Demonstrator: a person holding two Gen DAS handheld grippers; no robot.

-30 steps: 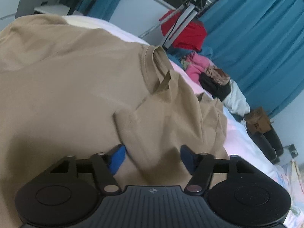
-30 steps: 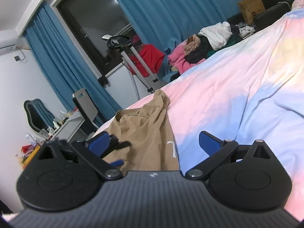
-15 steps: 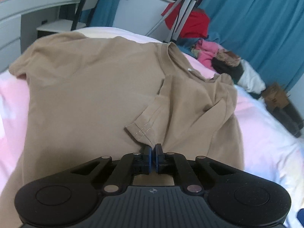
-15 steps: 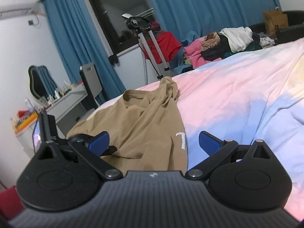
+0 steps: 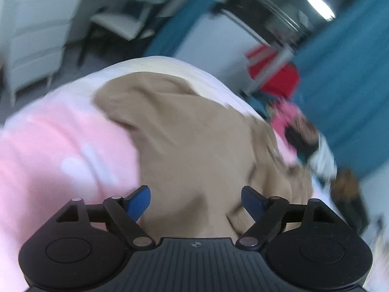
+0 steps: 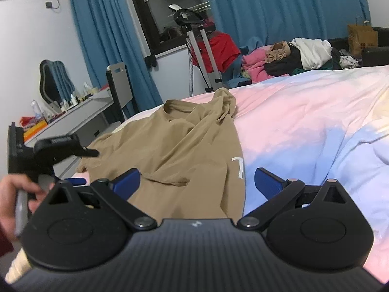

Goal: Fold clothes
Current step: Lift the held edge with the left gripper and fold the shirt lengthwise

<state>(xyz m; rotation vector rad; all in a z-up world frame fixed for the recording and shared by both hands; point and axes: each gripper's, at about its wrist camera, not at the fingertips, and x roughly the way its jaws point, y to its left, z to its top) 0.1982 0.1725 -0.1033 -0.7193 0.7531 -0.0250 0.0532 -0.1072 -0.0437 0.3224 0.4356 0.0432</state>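
Observation:
A tan t-shirt (image 6: 184,143) lies on the pastel bedsheet (image 6: 304,121), its right side folded over the middle and a small white mark near its right edge. In the blurred left wrist view the same tan t-shirt (image 5: 194,146) fills the centre. My left gripper (image 5: 195,203) hovers open over the shirt's near part, nothing between its blue fingers. My right gripper (image 6: 197,183) is open above the shirt's lower hem, also holding nothing. The left gripper (image 6: 73,181) shows at the left of the right wrist view, held by a hand (image 6: 14,194).
A pile of mixed clothes (image 6: 291,58) sits at the far end of the bed. A garment steamer stand (image 6: 201,56) with a red garment, blue curtains (image 6: 279,7), a white desk (image 6: 73,119) and a chair stand beyond the bed's far-left edge.
My left gripper was shut on a fold of the shirt half a second ago; it has opened, let go and swung left, blurring its view. My right gripper stayed open and rose slightly.

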